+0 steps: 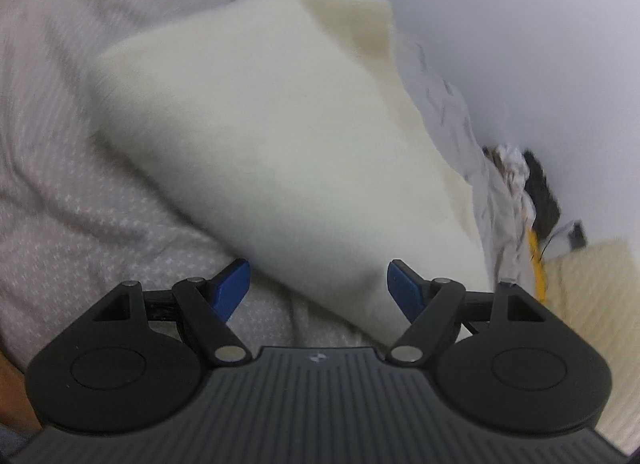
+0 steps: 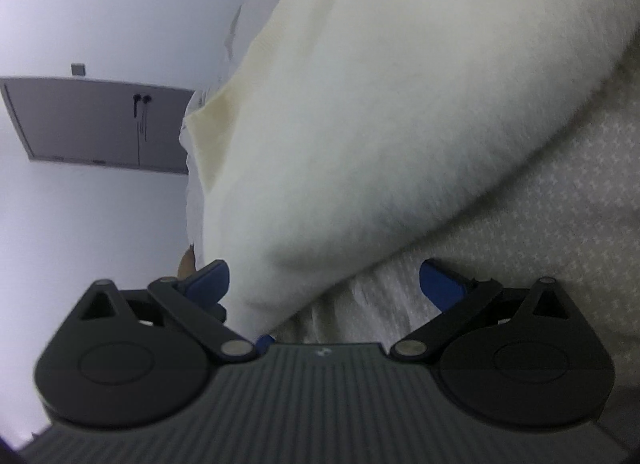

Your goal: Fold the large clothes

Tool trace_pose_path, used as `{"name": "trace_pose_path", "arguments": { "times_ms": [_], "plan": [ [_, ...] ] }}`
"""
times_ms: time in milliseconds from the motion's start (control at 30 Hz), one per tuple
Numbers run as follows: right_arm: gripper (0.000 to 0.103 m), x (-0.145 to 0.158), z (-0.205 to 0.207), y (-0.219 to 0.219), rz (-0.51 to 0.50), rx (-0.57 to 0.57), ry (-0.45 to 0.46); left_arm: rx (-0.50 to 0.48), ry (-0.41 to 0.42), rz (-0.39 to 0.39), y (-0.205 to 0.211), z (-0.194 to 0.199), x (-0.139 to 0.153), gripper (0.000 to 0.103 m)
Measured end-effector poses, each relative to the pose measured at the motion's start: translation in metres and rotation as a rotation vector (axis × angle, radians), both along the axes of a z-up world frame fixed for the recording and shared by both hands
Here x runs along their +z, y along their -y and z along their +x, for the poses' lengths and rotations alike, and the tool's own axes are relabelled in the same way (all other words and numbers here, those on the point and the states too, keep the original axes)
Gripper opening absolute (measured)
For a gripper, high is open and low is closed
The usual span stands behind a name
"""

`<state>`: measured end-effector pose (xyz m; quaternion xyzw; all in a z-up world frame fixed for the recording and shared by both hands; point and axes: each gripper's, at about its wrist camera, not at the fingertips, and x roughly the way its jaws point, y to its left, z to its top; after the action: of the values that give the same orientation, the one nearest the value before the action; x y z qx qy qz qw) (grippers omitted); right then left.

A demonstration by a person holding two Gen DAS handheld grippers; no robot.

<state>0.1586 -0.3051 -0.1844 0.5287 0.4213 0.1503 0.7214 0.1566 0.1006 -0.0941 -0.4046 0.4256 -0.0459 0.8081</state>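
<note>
A cream fleece garment (image 1: 264, 136) lies folded on a pale patterned bedsheet (image 1: 80, 200). In the left wrist view my left gripper (image 1: 318, 284) is open, its blue fingertips (image 1: 234, 284) standing wide on either side of the garment's near corner, without gripping it. In the right wrist view the same garment (image 2: 380, 112) fills the upper middle. My right gripper (image 2: 324, 284) is open, with the garment's lower corner hanging between the spread fingertips (image 2: 440, 284) and close to the left one.
A heap of other clothes (image 1: 524, 192) with a yellow piece lies at the right, next to a cream knit fabric (image 1: 592, 288). A white wall (image 2: 100, 4) with a grey panel (image 2: 96, 124) stands to the left of the right gripper.
</note>
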Motion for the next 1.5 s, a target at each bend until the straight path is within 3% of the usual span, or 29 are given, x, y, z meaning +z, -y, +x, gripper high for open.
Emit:
{"name": "trace_pose_path", "arguments": {
  "times_ms": [133,367,567,667,733,800,900,1033,1067,1167,1333,1500],
  "plan": [
    [0.103,-0.007,0.005,0.009,-0.007,-0.065,0.013,0.087,-0.033,-0.087,-0.018,0.002,-0.015,0.079],
    [0.103,-0.004,0.002,0.026,0.039,-0.182,0.022,0.182,0.009,-0.157,-0.039,-0.003,-0.019,0.079],
    [0.103,0.014,-0.006,0.028,0.094,-0.189,0.153,0.249,0.015,-0.209,-0.051,0.003,-0.024,0.079],
    [0.103,0.018,-0.008,0.037,0.128,-0.207,0.179,0.288,-0.004,-0.187,-0.059,0.008,-0.029,0.078],
    [0.103,0.016,-0.010,0.039,0.138,-0.218,0.163,0.303,-0.003,-0.208,-0.063,0.013,-0.030,0.078],
    [0.103,0.010,-0.010,0.041,0.143,-0.235,0.130,0.289,0.000,-0.183,-0.061,0.022,-0.028,0.068],
    [0.102,0.003,-0.017,0.044,0.114,-0.290,0.058,0.286,-0.017,-0.152,-0.054,0.026,-0.029,0.061],
    [0.085,-0.001,-0.020,0.047,0.058,-0.338,-0.002,0.292,-0.001,-0.121,-0.054,0.024,-0.026,0.048],
    [0.076,-0.002,-0.020,0.048,0.037,-0.342,-0.026,0.290,0.007,-0.102,-0.053,0.025,-0.023,0.044],
    [0.067,-0.002,-0.015,0.050,0.034,-0.334,-0.035,0.272,0.052,-0.018,-0.048,0.027,-0.010,0.036],
    [0.049,0.022,-0.014,0.045,-0.088,-0.284,0.059,0.242,0.170,0.033,-0.041,0.025,0.018,0.031],
    [0.039,0.042,-0.021,0.043,-0.126,-0.270,0.157,0.229,0.218,0.064,-0.038,0.016,0.033,0.030]
  ]
}}
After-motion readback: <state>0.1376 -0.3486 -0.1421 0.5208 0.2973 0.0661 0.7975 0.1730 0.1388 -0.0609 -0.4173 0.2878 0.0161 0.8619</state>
